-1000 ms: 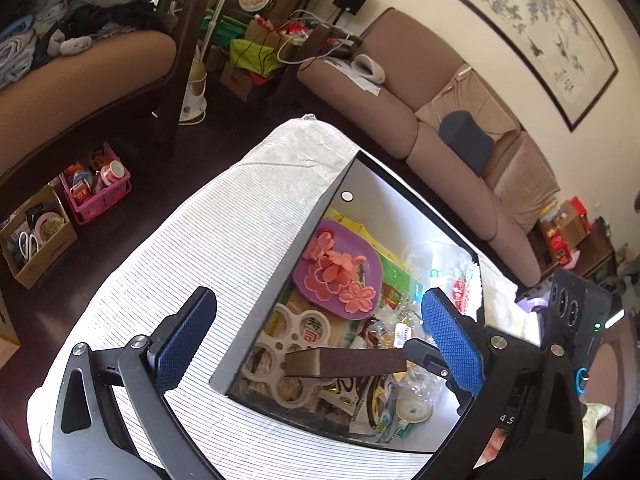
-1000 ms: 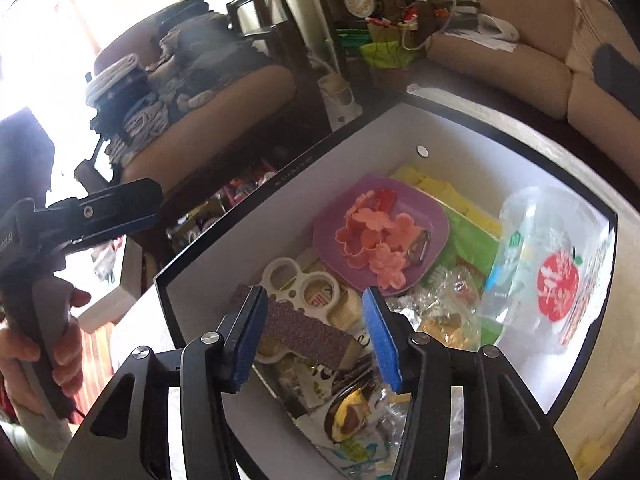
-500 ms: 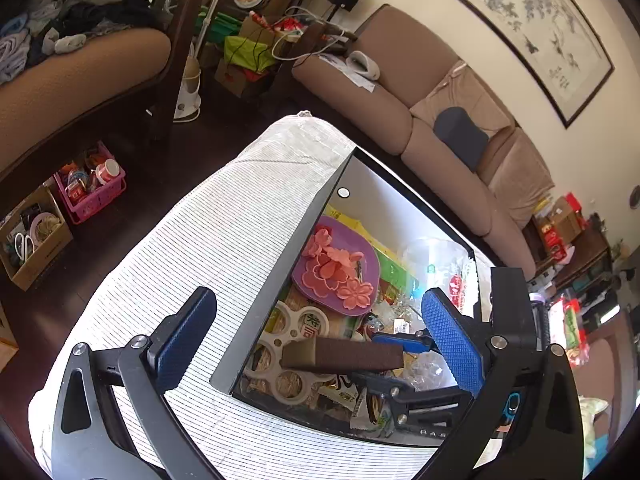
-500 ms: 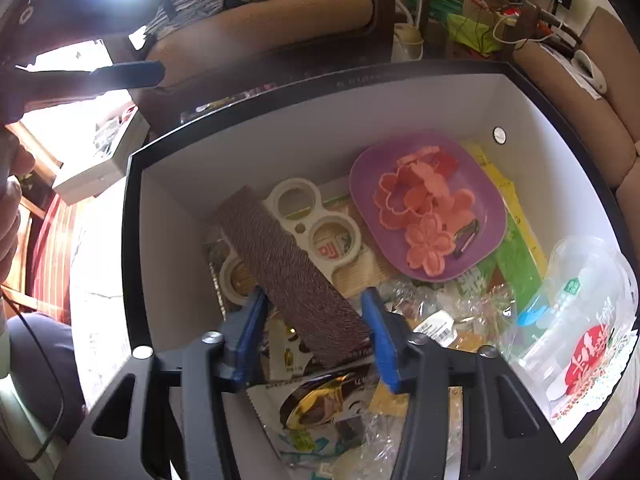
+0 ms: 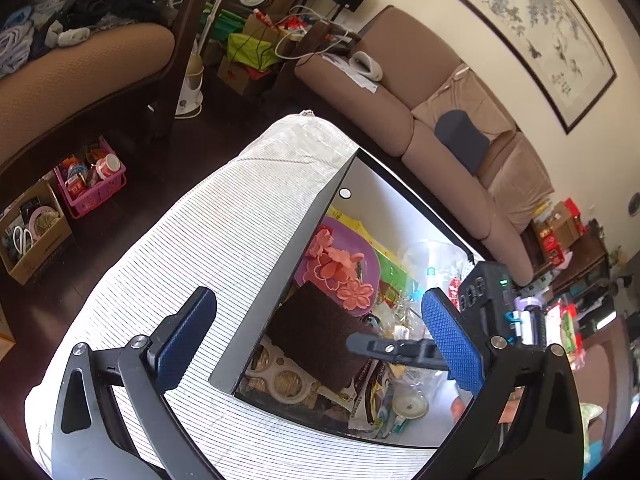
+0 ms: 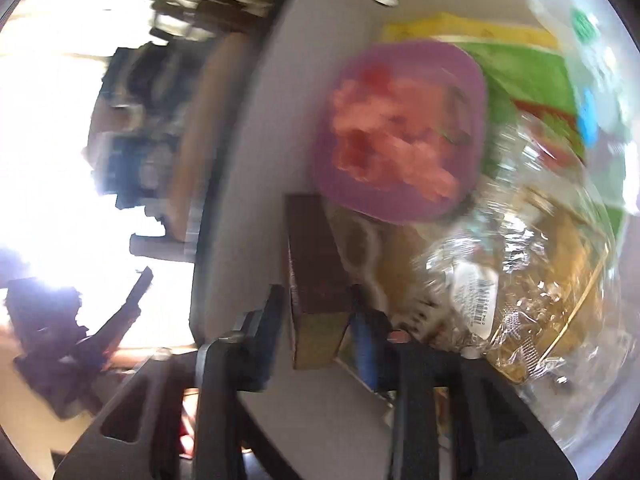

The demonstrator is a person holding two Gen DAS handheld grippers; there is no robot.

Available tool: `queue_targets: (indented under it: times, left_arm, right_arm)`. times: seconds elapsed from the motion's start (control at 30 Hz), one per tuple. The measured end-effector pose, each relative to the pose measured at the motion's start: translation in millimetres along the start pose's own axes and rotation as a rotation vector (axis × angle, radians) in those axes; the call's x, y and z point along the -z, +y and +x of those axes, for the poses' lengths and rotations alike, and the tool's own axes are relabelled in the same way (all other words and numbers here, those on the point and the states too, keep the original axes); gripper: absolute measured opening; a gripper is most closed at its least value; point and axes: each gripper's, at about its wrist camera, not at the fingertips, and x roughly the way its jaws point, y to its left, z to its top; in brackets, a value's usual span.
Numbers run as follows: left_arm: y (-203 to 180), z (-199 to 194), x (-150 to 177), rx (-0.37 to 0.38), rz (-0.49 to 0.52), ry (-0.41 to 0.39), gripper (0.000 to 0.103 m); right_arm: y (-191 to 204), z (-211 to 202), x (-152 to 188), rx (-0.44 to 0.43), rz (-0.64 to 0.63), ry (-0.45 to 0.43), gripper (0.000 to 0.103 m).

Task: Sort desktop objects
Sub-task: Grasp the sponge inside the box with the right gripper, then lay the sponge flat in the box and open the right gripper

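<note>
Striped white cloth covers the worktop (image 5: 168,264), and the left tool (image 5: 320,344) hangs above it at about 6 o'clock of its own view, its blue pads spread wide with nothing between them. Toward 4 o'clock from the cloth's middle sits the open box (image 5: 288,276), dark outside and white inside, crowded with clutter. Inside it, along the near left wall, lies the brown pad (image 5: 320,340), overlapping a cream ringed tray (image 5: 280,380). At 12 o'clock from the pad rests the purple plate (image 5: 360,248) carrying pink flower shapes (image 5: 340,272), and farther right lie crinkled clear wrappers (image 6: 520,280). The right tool (image 6: 316,316) reaches in from 3 o'clock of the left view; in its own blurred view the brown pad stands between its jaws, which are opening, and whether the pads press on it cannot be told.
</note>
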Motion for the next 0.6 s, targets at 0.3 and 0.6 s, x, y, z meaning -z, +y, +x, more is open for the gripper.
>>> queue_targets:
  times: [0.3,0.6]
  left_arm:
    - [-5.6,3.3,1.6,0.001,0.013,0.01,0.103]
    - [-0.7,-5.0,-2.1,0.004,0.002,-0.008,0.103]
  right_arm:
    - [55.3,-28.9,8.9,0.177,-0.284,-0.161,0.073]
    - [57.5,31.1,-24.8,0.251,-0.281,-0.13,0.075]
